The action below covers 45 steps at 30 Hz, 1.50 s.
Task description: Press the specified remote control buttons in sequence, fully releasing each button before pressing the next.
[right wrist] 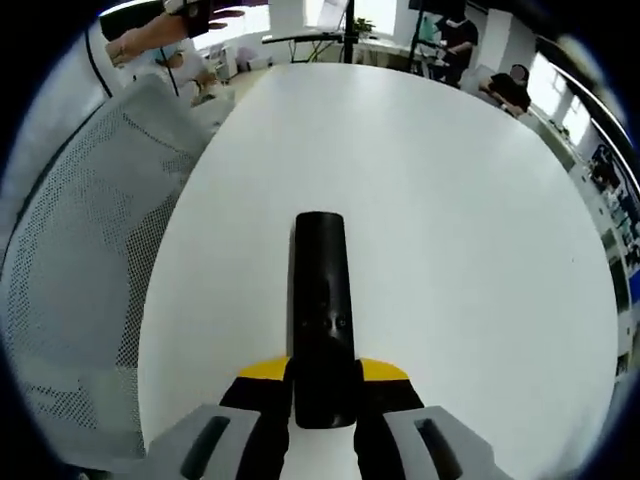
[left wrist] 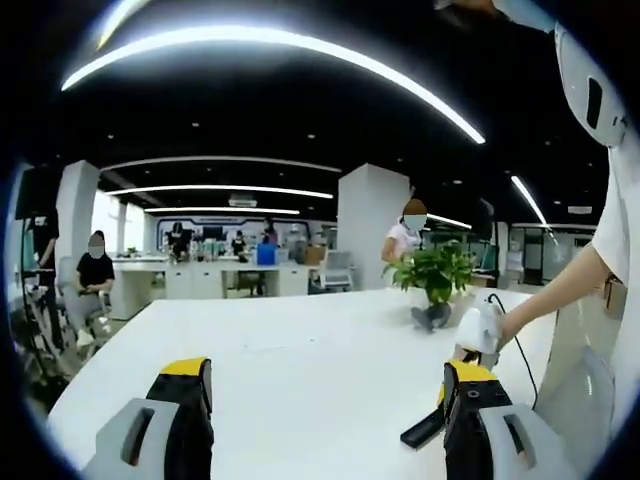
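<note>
The remote control sits between the jaws of your right gripper, its near end clamped by the yellow-tipped black fingers and its long body pointing away over the white table. It is a slim black bar with a rounded far end and a smooth, slightly glossy face; a couple of small buttons show near the grip, too small to tell apart. Your left gripper hangs over the table with its jaws spread wide and nothing between them. In the left gripper view, a dark end of the remote pokes out just beside the right jaw.

As a judgement, you are at the start: the remote is held steady, but nothing is touching a button, so the whole sequence looks to be ahead of you.

The tabletop is matte, flat and broad with a rounded edge. A grey mesh chair back stands at its left side. Further off, a leafy potted plant stands on the table, and people sit at desks far beyond.
</note>
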Each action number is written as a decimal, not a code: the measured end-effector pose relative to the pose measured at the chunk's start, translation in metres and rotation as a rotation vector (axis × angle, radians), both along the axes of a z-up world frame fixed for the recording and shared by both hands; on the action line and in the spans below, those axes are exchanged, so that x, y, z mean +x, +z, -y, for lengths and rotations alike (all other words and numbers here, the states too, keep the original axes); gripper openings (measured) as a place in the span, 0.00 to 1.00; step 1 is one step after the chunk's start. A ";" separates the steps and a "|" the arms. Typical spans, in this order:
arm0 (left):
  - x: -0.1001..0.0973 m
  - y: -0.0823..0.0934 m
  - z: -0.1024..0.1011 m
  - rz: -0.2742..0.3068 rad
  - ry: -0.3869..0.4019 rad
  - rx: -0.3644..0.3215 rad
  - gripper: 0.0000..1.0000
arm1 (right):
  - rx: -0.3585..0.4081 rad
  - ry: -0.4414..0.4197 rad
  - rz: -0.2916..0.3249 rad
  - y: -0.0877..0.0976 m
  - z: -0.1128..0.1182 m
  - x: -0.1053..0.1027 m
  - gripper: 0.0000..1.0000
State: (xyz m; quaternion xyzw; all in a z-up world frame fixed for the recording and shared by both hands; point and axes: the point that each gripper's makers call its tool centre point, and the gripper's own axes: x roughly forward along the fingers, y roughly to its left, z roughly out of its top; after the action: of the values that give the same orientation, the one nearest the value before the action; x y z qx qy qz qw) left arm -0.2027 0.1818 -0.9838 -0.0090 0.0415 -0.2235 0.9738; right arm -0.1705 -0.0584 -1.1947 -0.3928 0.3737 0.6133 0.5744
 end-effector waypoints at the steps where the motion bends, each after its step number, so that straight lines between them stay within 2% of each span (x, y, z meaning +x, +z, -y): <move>1: 0.000 -0.001 0.000 -0.002 0.001 0.003 1.00 | 0.002 -0.002 0.004 0.002 0.000 0.005 0.21; 6: 0.002 0.000 0.000 -0.004 0.001 0.001 1.00 | 0.016 -0.016 0.022 0.008 0.000 0.025 0.21; 12: 0.002 0.000 -0.001 -0.008 0.004 0.005 1.00 | 0.014 -0.031 0.024 0.007 0.000 0.046 0.21; 23: 0.003 -0.004 -0.008 -0.022 0.017 0.009 0.99 | 0.025 -0.030 0.041 0.015 -0.005 0.073 0.21; 34: 0.007 -0.006 -0.009 -0.029 0.019 0.001 0.99 | 0.015 -0.026 0.048 0.021 -0.005 0.096 0.21; 45: 0.011 -0.006 -0.014 -0.035 0.021 0.017 0.99 | 0.008 -0.037 0.041 0.015 -0.008 0.115 0.21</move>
State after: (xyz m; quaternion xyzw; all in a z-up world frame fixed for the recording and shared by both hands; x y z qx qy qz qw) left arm -0.1917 0.1953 -0.9894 -0.0050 0.0601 -0.2127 0.9753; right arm -0.0560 -0.0499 -1.1793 -0.3959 0.3664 0.5958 0.5950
